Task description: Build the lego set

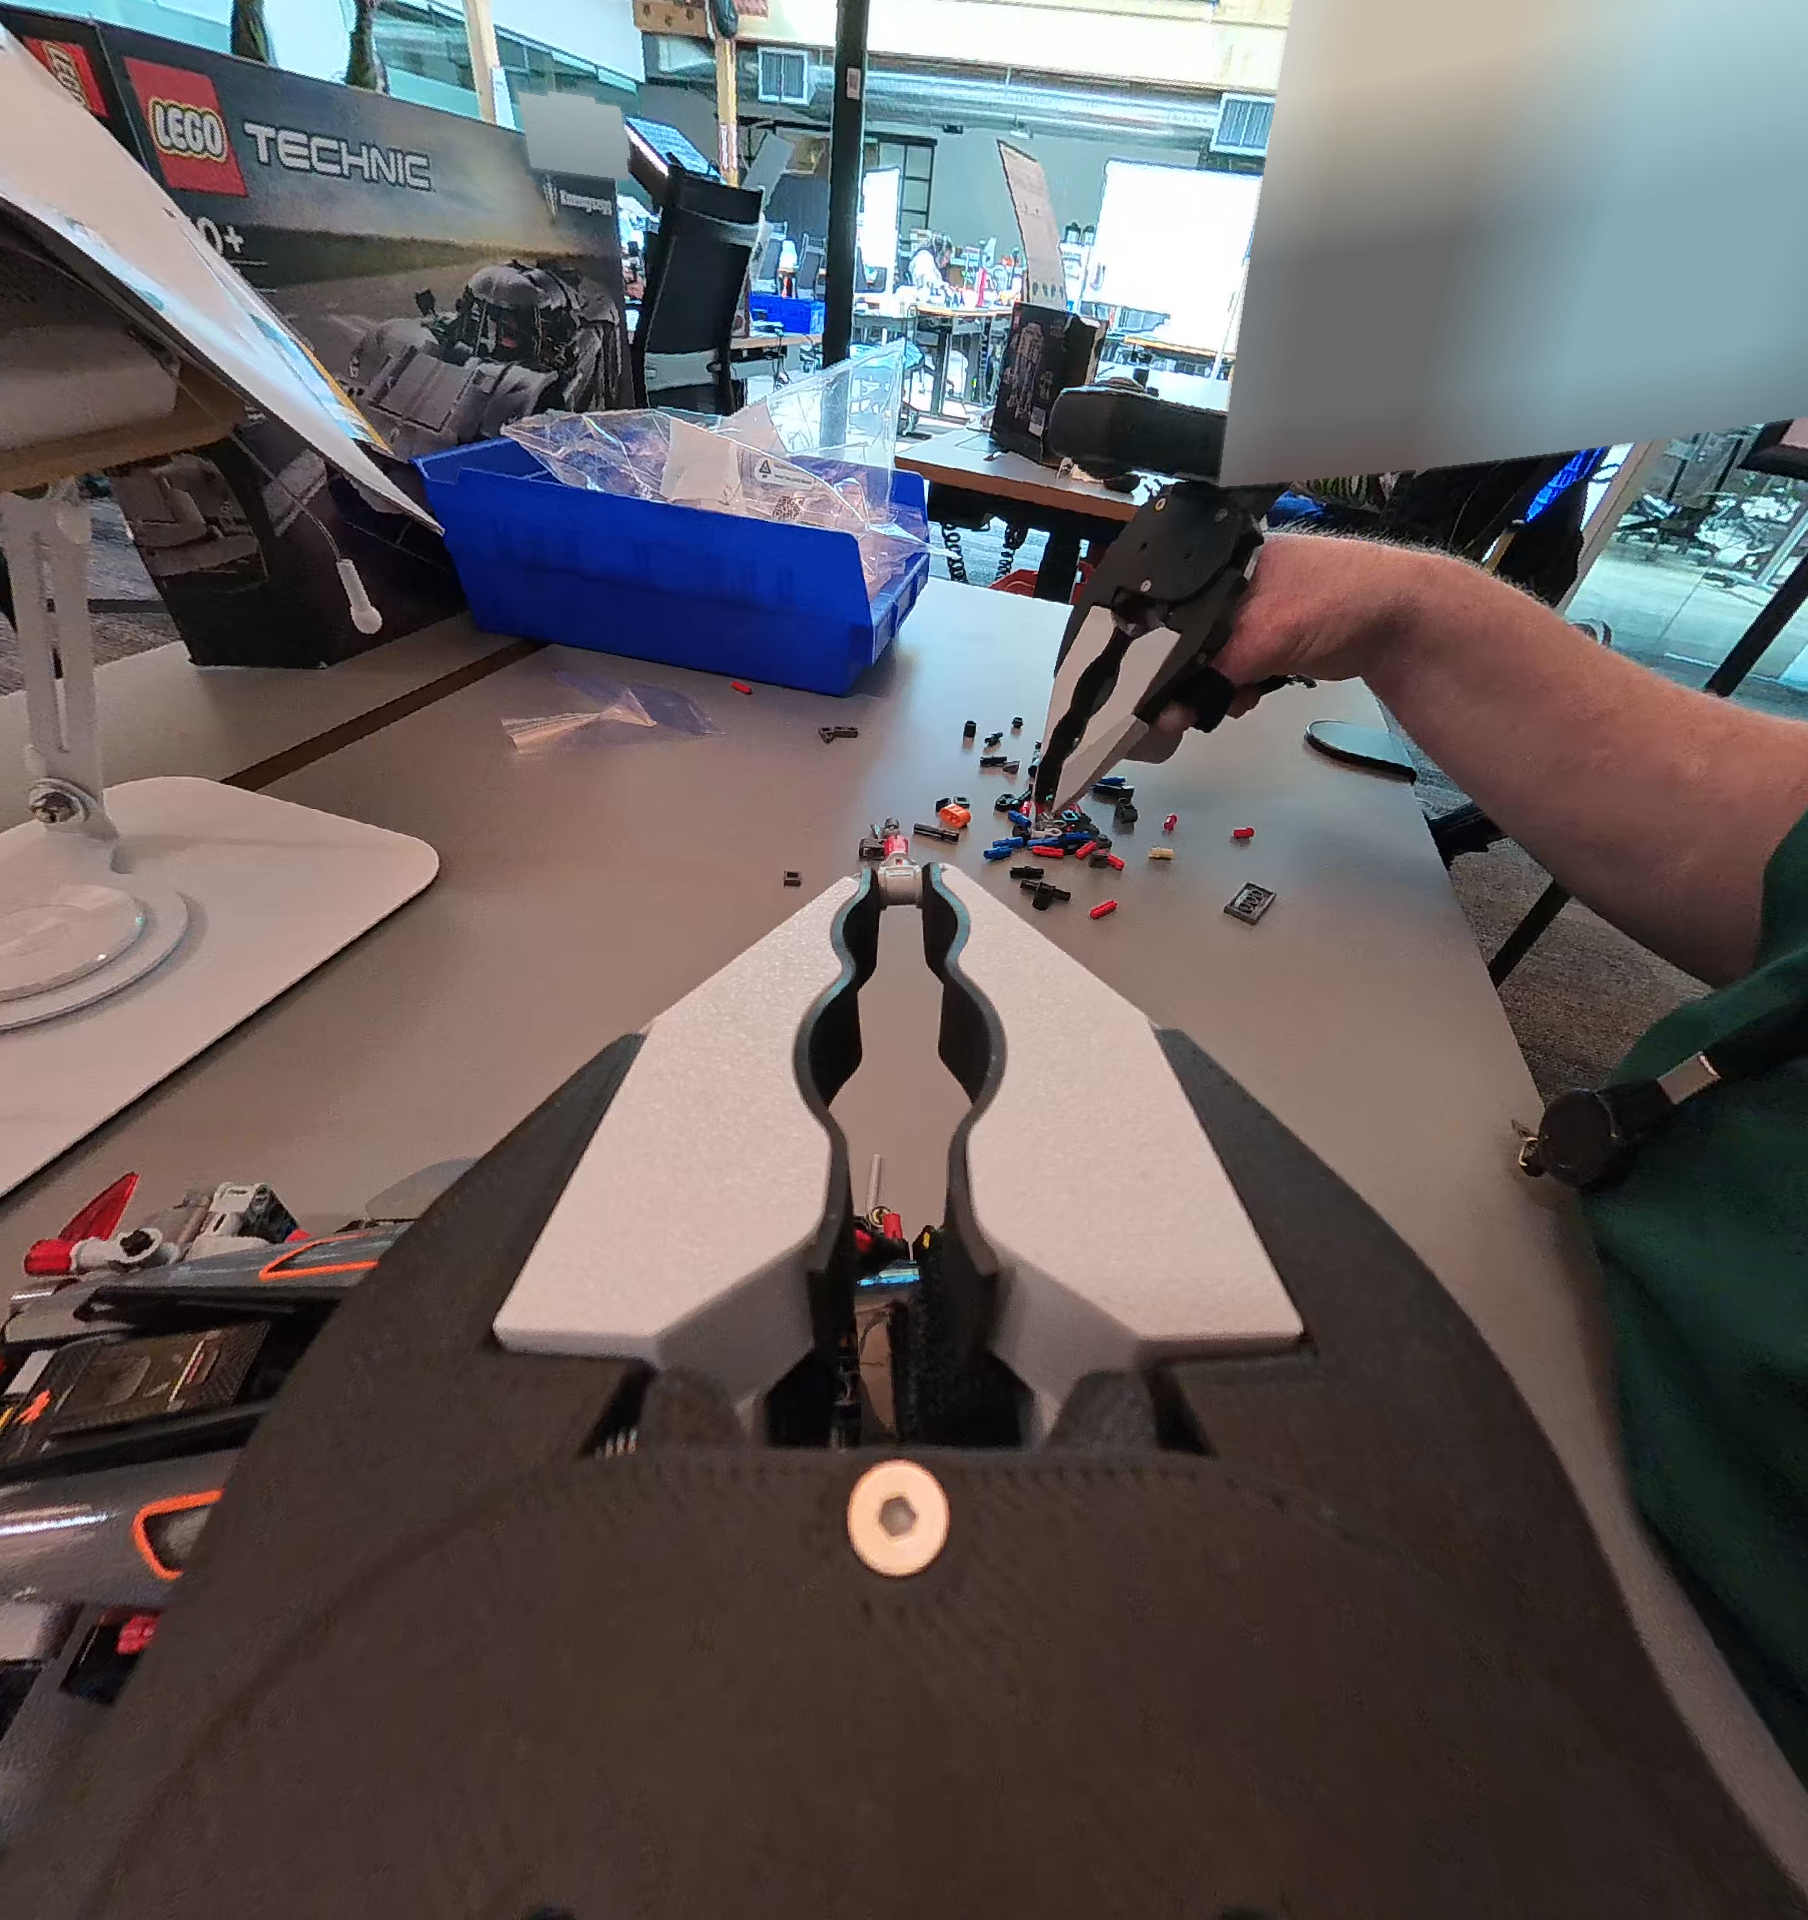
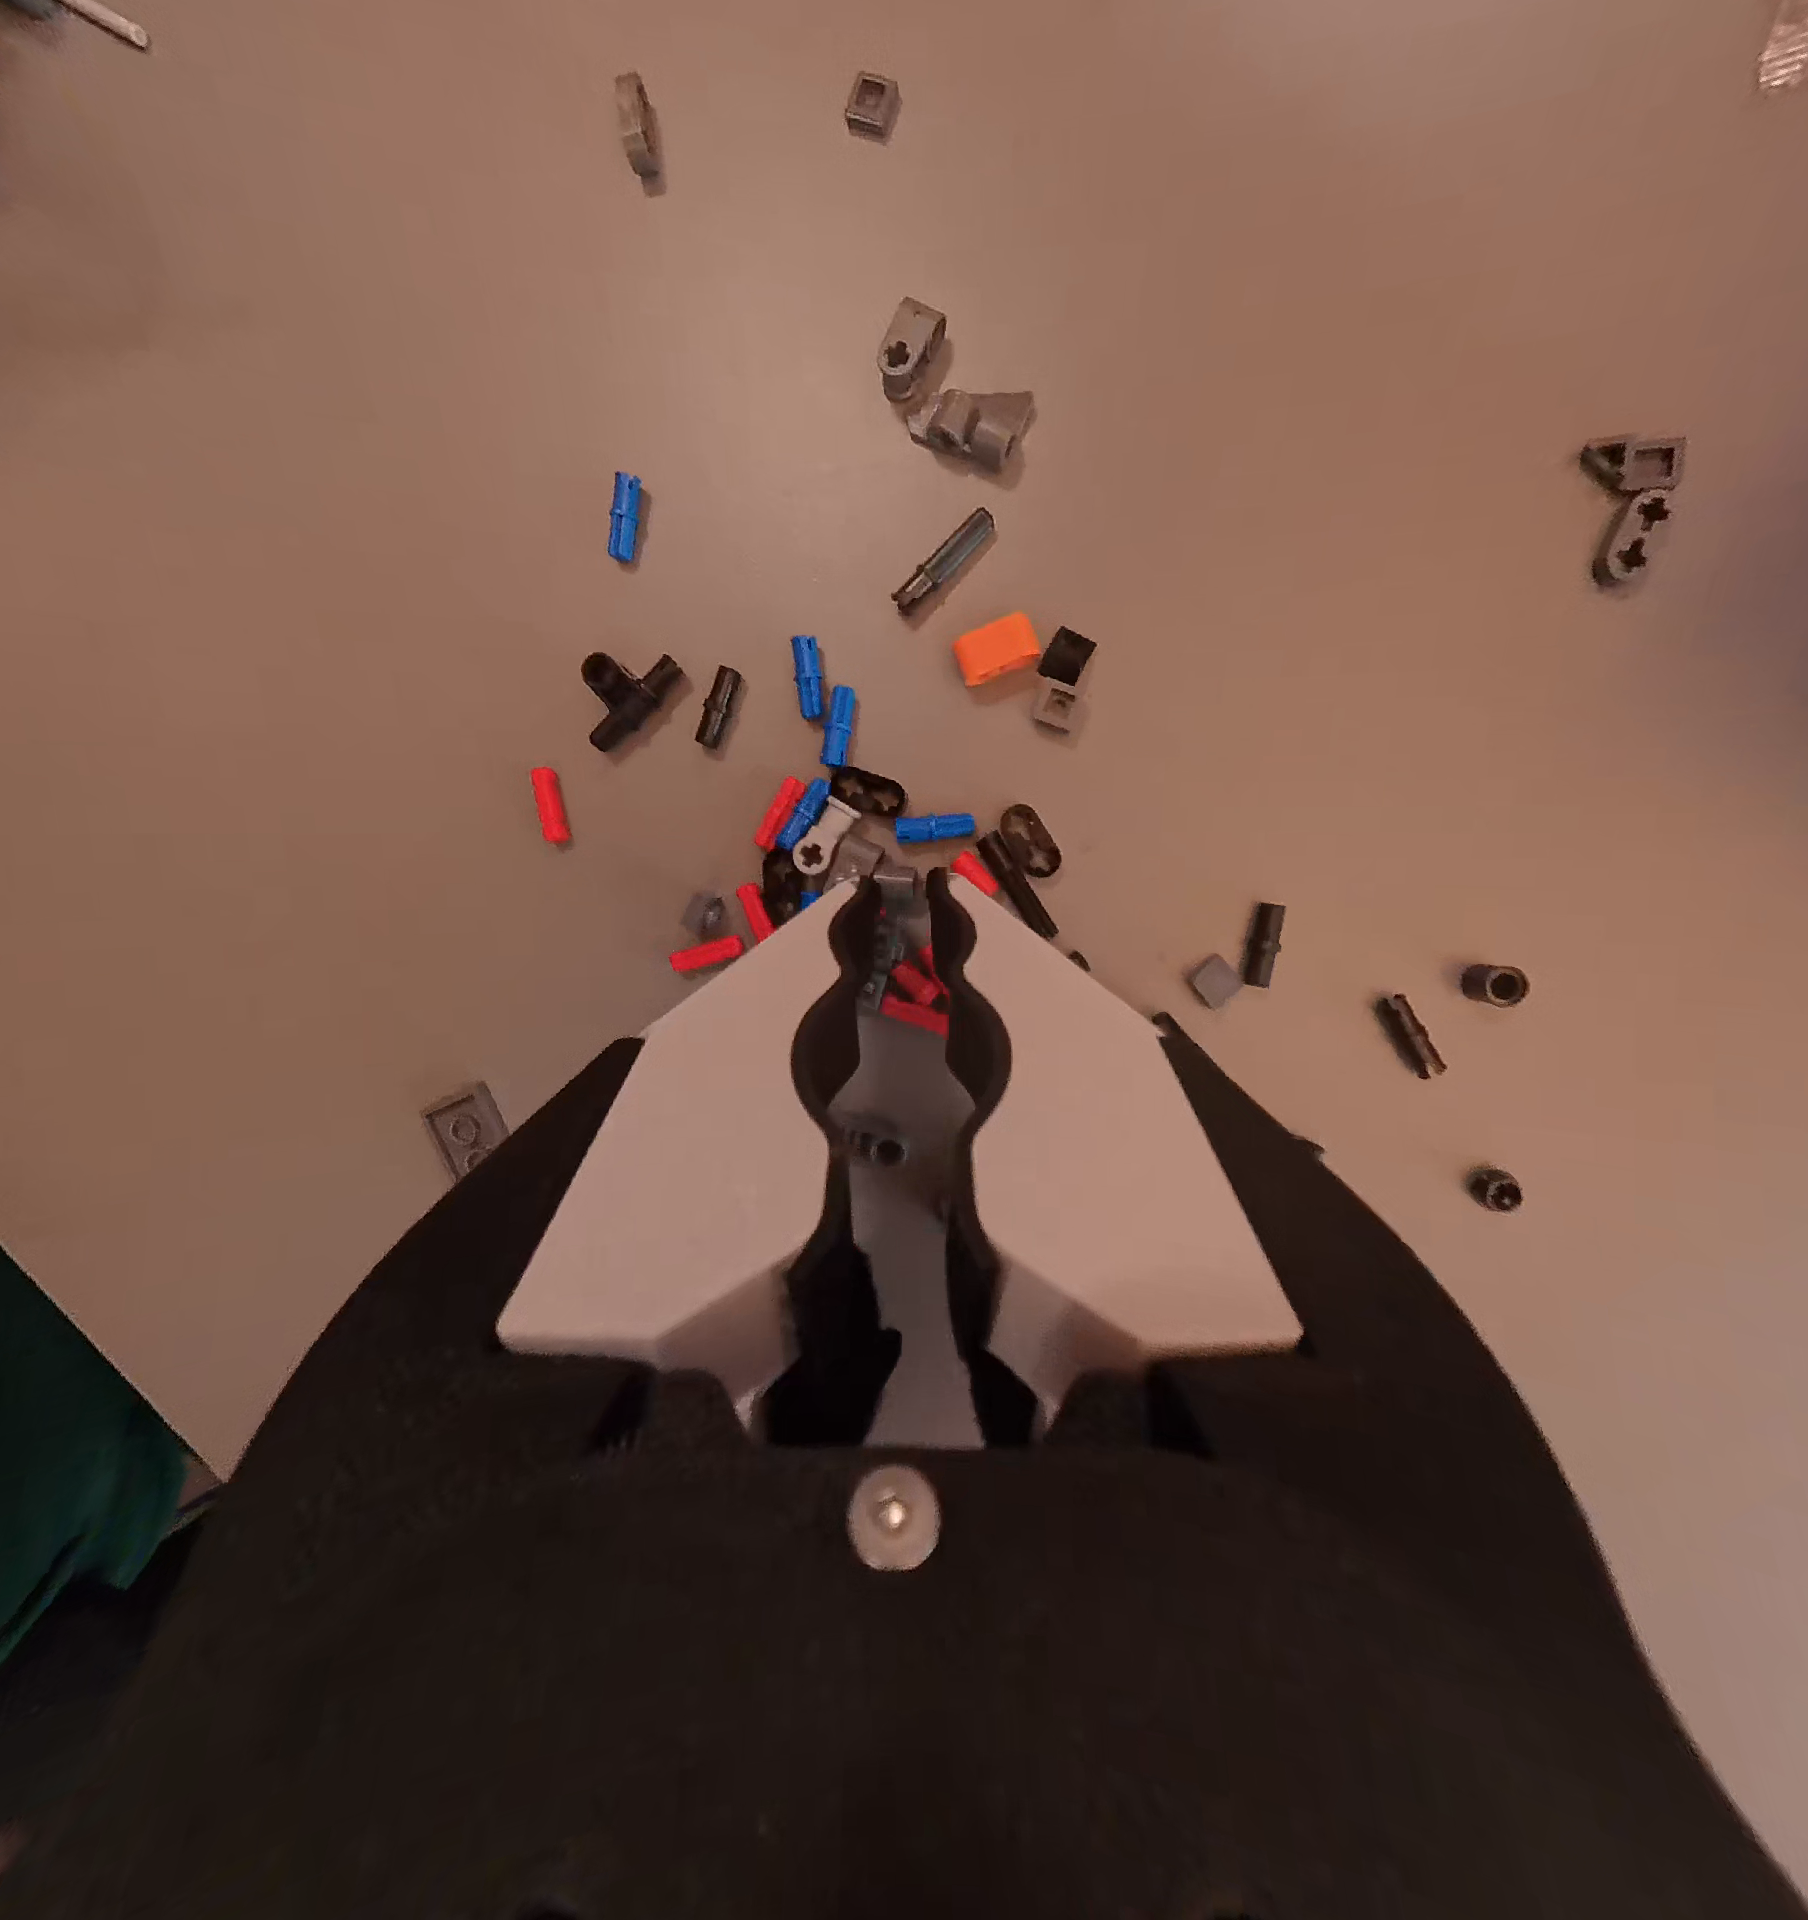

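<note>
Tips of your right tongs (image 2: 895,883) pinch a small grey plastic piece (image 2: 895,885) atop the pile; left tongs (image 1: 902,883) grip a light-grey connector (image 1: 898,881).

A bin (image 1: 671,582) sits at the far middle of the tabletop (image 1: 588,831), with plastic bags (image 1: 734,457) in it. Left of the bin stands the set box (image 1: 380,312), and farther left a stand (image 1: 100,883). Loose pieces (image 1: 1056,831) lie scattered to the right. The part-built model (image 1: 110,1351) lies near left.
</note>
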Available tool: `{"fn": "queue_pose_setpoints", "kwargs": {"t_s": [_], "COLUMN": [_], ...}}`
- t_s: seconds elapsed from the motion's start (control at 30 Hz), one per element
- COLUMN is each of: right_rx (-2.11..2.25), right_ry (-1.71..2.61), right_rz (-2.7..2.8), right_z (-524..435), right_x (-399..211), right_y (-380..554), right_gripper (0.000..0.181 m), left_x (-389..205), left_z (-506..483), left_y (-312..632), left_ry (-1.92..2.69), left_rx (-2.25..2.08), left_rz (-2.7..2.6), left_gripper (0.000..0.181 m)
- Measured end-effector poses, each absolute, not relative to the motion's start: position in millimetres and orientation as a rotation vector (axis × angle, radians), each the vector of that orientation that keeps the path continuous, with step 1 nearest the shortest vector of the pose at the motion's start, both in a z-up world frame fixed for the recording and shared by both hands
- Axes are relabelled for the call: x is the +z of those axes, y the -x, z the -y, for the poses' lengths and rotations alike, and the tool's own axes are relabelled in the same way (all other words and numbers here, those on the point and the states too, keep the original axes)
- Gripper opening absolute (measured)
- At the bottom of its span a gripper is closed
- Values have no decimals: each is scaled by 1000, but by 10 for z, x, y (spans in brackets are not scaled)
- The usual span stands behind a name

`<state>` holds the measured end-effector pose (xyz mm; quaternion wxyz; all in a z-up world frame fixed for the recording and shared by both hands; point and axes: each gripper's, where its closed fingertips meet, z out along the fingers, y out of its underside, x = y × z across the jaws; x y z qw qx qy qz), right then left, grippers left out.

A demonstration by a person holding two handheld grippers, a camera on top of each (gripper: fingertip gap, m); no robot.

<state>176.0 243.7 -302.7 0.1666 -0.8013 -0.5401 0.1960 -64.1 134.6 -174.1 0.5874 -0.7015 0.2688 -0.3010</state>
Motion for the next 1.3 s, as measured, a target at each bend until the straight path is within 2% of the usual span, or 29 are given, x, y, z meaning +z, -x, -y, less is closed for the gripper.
{"fn": "queue_pose_setpoints", "kwargs": {"t_s": [0.83,1.17,1.3], "right_rx": [429,913,787], "right_ry": [2206,1731,1710], "right_rz": [1615,1539,1809], "right_z": [-2428,-1960,-1655], "right_x": [-3092,-2058,-2339], "right_y": [-1766,-873,-707], "right_gripper": [5,5,5], "left_x": [-1759,-1530,-1518], "left_z": [-1357,-1308,-1264], "left_y": [661,601,599], "left_ry": [1643,1557,1579], "left_rx": [-695,-823,-776], "left_rz": [-621,-563,-592], "left_gripper": [5,5,5]}}
